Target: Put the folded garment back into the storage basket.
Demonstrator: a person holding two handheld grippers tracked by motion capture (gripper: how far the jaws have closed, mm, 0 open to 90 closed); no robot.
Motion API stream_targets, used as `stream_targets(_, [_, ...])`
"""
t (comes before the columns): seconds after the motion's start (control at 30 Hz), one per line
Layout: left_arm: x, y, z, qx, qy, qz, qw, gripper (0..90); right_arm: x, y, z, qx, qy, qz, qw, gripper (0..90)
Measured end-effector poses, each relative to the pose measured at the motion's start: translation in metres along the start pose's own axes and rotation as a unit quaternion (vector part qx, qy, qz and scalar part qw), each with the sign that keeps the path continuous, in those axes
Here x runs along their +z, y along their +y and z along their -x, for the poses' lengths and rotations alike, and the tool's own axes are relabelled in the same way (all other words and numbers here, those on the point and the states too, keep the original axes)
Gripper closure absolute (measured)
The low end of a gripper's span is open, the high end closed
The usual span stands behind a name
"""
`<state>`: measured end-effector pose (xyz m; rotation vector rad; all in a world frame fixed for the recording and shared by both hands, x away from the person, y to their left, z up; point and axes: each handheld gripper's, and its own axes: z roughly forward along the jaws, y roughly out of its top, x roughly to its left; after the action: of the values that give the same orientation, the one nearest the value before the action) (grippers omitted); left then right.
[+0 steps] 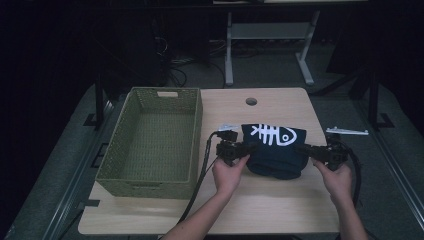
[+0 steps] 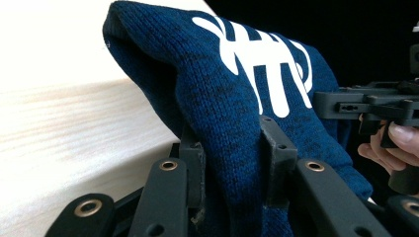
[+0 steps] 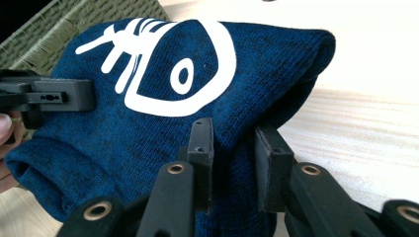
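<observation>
— What are they holding over there?

— A dark blue knit sweater (image 1: pixel 275 152) with a white fishbone print, folded into a bundle. It sits over the middle of the light wooden table (image 1: pixel 260 210), just right of the green woven basket (image 1: pixel 155 142).

— Both grippers on it?

— Yes. The left gripper (image 1: pixel 246 150) has its jaws clamped on a fold at the sweater's left edge. The right gripper (image 1: pixel 303 150) pinches the right edge the same way, fabric squeezed between its pads.
</observation>
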<state>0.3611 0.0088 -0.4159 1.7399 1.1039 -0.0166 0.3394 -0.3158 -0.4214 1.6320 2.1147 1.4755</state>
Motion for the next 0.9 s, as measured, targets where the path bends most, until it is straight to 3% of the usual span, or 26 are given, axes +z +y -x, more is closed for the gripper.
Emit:
stream_targets(0.53, [-0.013, 0.023, 0.015, 0.014, -0.017, 0.005, 0.9997, 68.0, -0.019, 0.012, -0.007, 0.012, 0.015, 0.019, 0.9996, 72.0])
stream_targets(0.9, [-0.026, 0.039, 0.025, 0.043, -0.016, 0.007, 0.9989, 68.1, -0.032, 0.028, -0.023, -0.008, 0.005, 0.021, 0.9997, 72.0])
